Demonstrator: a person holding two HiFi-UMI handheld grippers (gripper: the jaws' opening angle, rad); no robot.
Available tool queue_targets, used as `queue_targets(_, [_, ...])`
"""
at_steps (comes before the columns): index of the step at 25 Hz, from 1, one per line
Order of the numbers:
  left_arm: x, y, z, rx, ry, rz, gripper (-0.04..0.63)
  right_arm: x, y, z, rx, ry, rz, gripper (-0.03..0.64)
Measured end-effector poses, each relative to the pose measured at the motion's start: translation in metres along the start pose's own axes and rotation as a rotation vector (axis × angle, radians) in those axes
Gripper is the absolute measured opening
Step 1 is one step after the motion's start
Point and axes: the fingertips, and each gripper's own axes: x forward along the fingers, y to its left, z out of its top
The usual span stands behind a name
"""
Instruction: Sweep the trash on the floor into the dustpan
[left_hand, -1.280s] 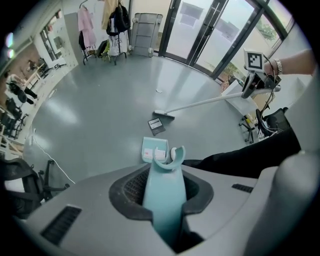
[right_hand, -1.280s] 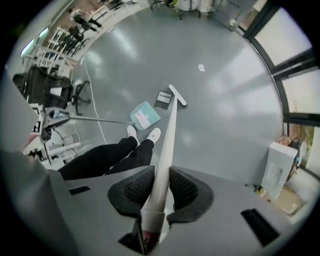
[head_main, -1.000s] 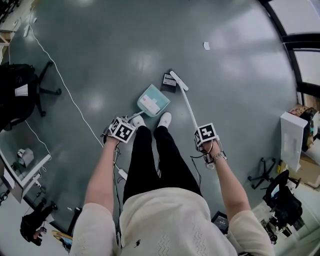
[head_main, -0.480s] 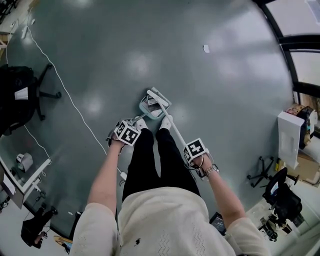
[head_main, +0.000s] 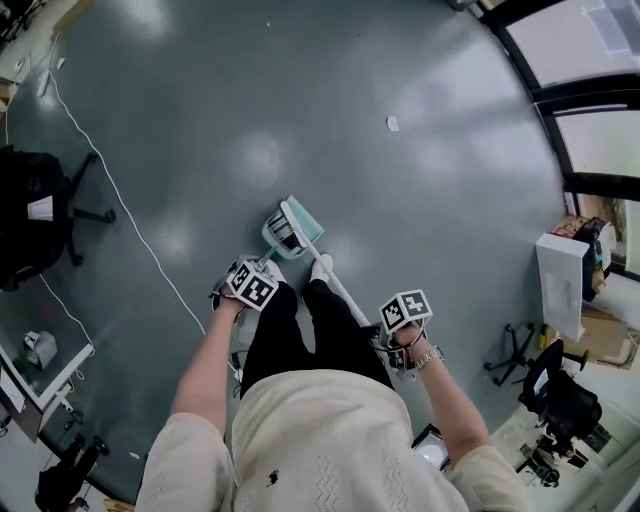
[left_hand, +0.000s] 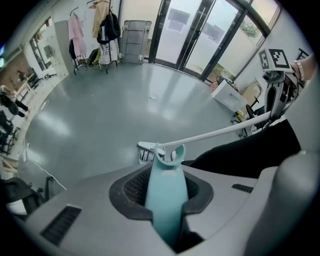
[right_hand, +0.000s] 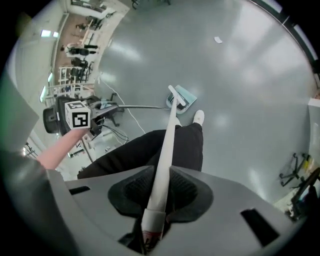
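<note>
A teal dustpan (head_main: 283, 236) sits on the grey floor just ahead of the person's white shoes (head_main: 322, 267). My left gripper (head_main: 252, 284) is shut on its teal handle (left_hand: 167, 192). A white-handled broom (head_main: 335, 279) runs from my right gripper (head_main: 401, 318), which is shut on the handle (right_hand: 167, 150), down to the broom head (head_main: 289, 222) lying in the dustpan's mouth. The broom head (left_hand: 148, 151) also shows past the dustpan handle. A small white scrap of paper (head_main: 392, 124) lies on the floor far ahead, apart from both tools.
At the left stands a black office chair (head_main: 38, 205), with a white cable (head_main: 130, 214) trailing across the floor beside it. A white box (head_main: 560, 284) and another chair (head_main: 560, 392) stand at the right. Glass doors (left_hand: 200, 40) close the far side.
The broom head has swept from the right of the dustpan leftward into its mouth. My right gripper has drawn back toward the body. The left gripper has hardly moved.
</note>
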Motion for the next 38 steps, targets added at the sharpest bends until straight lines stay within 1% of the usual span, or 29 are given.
queue_targets(3, [-0.012,0.008,0.022,-0.011,-0.022,0.009,0.092,-0.037,-0.006,-0.001,0.028,-0.068,0.044,0.106])
queue_targets(6, [-0.015,0.022,0.066,-0.002,-0.052,0.021,0.092,-0.074,-0.018,0.024,0.112,-0.166,0.144,0.106])
queue_targets(8, [-0.011,0.029,0.104,0.012,-0.069,0.031,0.092,-0.099,-0.034,0.05,0.176,-0.228,0.206,0.106])
queue_targets(10, [-0.004,0.032,0.148,0.022,-0.081,0.041,0.092,-0.129,-0.061,0.082,0.224,-0.283,0.25,0.106])
queue_targets(12, [0.008,0.031,0.197,0.02,-0.083,0.046,0.092,-0.165,-0.096,0.117,0.257,-0.324,0.275,0.106])
queue_targets(14, [0.022,0.027,0.246,0.009,-0.078,0.046,0.092,-0.204,-0.139,0.154,0.279,-0.346,0.271,0.106])
queue_targets(16, [0.038,0.025,0.298,0.002,-0.074,0.051,0.092,-0.249,-0.188,0.196,0.282,-0.356,0.225,0.106])
queue_targets(17, [0.046,0.025,0.324,0.002,-0.074,0.056,0.092,-0.272,-0.213,0.22,0.27,-0.356,0.182,0.106])
queue_targets(20, [0.065,0.029,0.394,-0.015,-0.075,0.066,0.092,-0.336,-0.285,0.28,0.204,-0.338,0.007,0.106])
queue_targets(22, [0.076,0.029,0.435,-0.051,-0.082,0.069,0.092,-0.372,-0.328,0.313,0.182,-0.325,-0.08,0.106])
queue_targets(24, [0.087,0.03,0.472,-0.086,-0.086,0.077,0.092,-0.403,-0.363,0.347,0.175,-0.318,-0.128,0.106])
queue_targets(26, [0.095,0.03,0.503,-0.1,-0.077,0.084,0.092,-0.422,-0.389,0.378,0.163,-0.31,-0.171,0.106])
queue_targets(29, [0.102,0.028,0.535,-0.07,-0.052,0.085,0.092,-0.432,-0.409,0.411,0.115,-0.277,-0.259,0.106])
queue_targets(32, [0.103,0.029,0.551,-0.039,0.003,0.073,0.092,-0.423,-0.413,0.43,0.041,-0.215,-0.333,0.107])
queue_targets(33, [0.104,0.028,0.553,-0.034,0.027,0.072,0.092,-0.417,-0.412,0.433,0.019,-0.193,-0.339,0.107])
queue_targets(35, [0.108,0.027,0.557,-0.036,0.064,0.067,0.092,-0.404,-0.403,0.434,-0.015,-0.158,-0.325,0.107])
queue_targets(37, [0.111,0.026,0.561,-0.06,0.075,0.066,0.092,-0.39,-0.388,0.431,-0.064,-0.13,-0.317,0.107])
queue_targets(38, [0.113,0.027,0.563,-0.077,0.068,0.069,0.092,-0.383,-0.38,0.429,-0.1,-0.116,-0.328,0.107])
